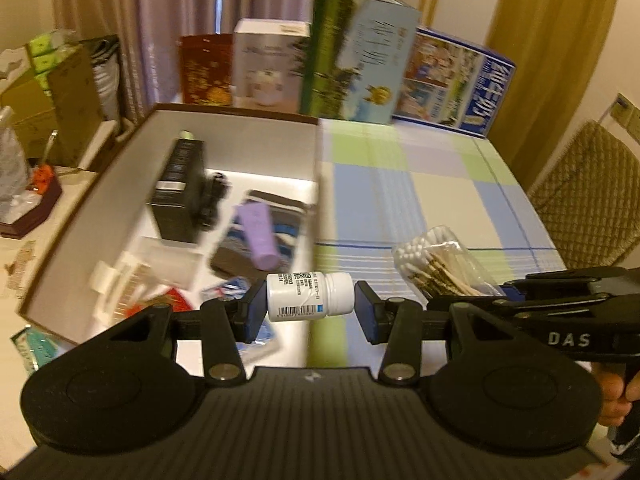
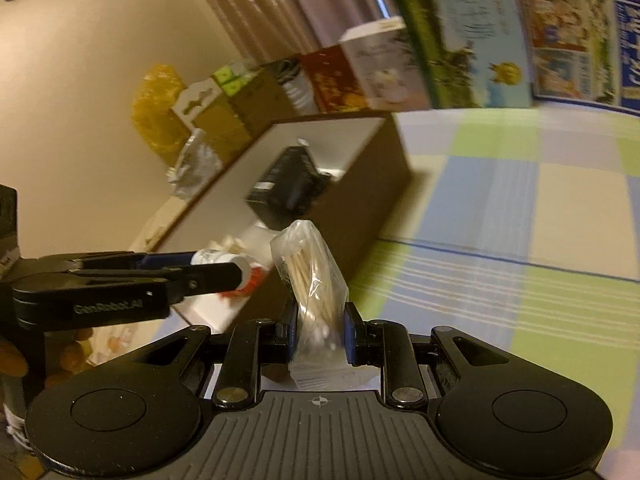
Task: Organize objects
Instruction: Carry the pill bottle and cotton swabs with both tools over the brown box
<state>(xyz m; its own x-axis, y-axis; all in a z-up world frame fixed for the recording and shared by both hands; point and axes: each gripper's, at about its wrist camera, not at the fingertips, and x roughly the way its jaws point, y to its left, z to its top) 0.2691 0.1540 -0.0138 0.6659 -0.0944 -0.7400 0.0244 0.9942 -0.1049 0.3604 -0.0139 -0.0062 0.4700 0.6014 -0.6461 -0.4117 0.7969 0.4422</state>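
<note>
My left gripper (image 1: 310, 304) is shut on a small white pill bottle (image 1: 310, 297), held sideways by its base and cap, in the air over the right wall of the open cardboard box (image 1: 100, 196). My right gripper (image 2: 320, 330) is shut on a clear bag of cotton swabs (image 2: 316, 280), which stands up between its pads. In the left wrist view the swab bag (image 1: 434, 262) and the right gripper show at the right, with a hand below. In the right wrist view the left gripper and the bottle (image 2: 222, 260) sit at the left, in front of the box (image 2: 360, 184).
Inside the box lie a black carton (image 1: 178, 188), a purple tube (image 1: 260, 236), a striped pouch and small packets. Tall printed boxes (image 1: 356, 56) stand along the table's far edge. A checked cloth (image 1: 440, 200) covers the table. A woven chair (image 1: 592, 196) is at the right.
</note>
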